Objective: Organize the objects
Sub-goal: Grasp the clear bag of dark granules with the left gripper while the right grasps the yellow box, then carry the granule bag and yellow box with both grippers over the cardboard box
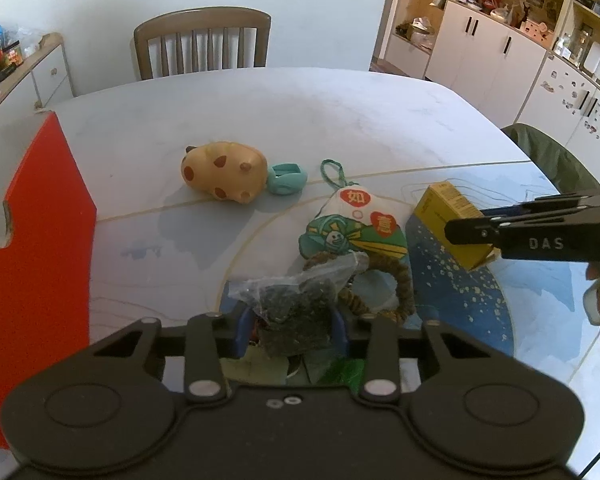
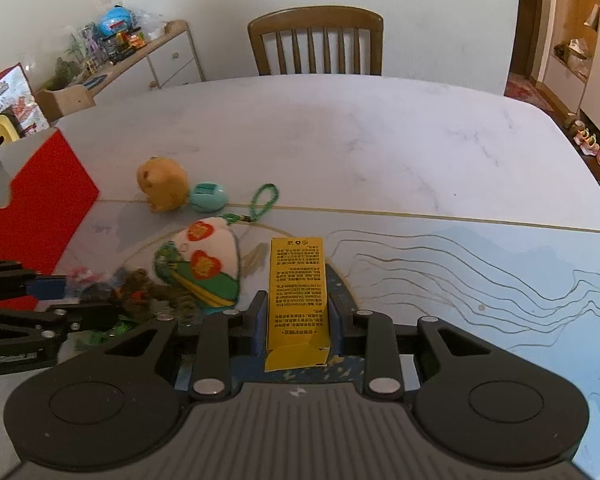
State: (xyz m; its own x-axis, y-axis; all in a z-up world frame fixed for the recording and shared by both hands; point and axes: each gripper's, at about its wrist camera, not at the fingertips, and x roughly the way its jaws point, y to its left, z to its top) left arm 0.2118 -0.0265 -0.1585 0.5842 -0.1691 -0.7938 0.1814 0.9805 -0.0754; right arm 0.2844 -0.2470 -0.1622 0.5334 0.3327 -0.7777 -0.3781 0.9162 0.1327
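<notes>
a: in the left wrist view, the left gripper (image 1: 292, 326) has its blue pads closed in on a clear bag (image 1: 300, 300) of dark bits, right at the near edge of the table (image 1: 340, 120). is anything sorted yet?

b: it looks like very little. the spotted toy (image 1: 224, 172), the teal piece (image 1: 286, 178) touching it and the cloth pouch (image 1: 356, 222) lie loose on the table. the red box (image 1: 40, 248) stands at the left, well apart from them; its inside is hidden.

a: and the right wrist view?

b: the right gripper (image 2: 298, 320) is pinched on a yellow carton (image 2: 296, 284), one finger on each long side. whether the carton is lifted or resting on the table is unclear.

a: so both grippers are loaded.

b: yes. the box (image 2: 32, 208) is probably the target, though that is a guess. the toy (image 2: 162, 190), the teal piece (image 2: 208, 197), the pouch (image 2: 204, 264) and a woven ring by the bag are all left to do.
</notes>
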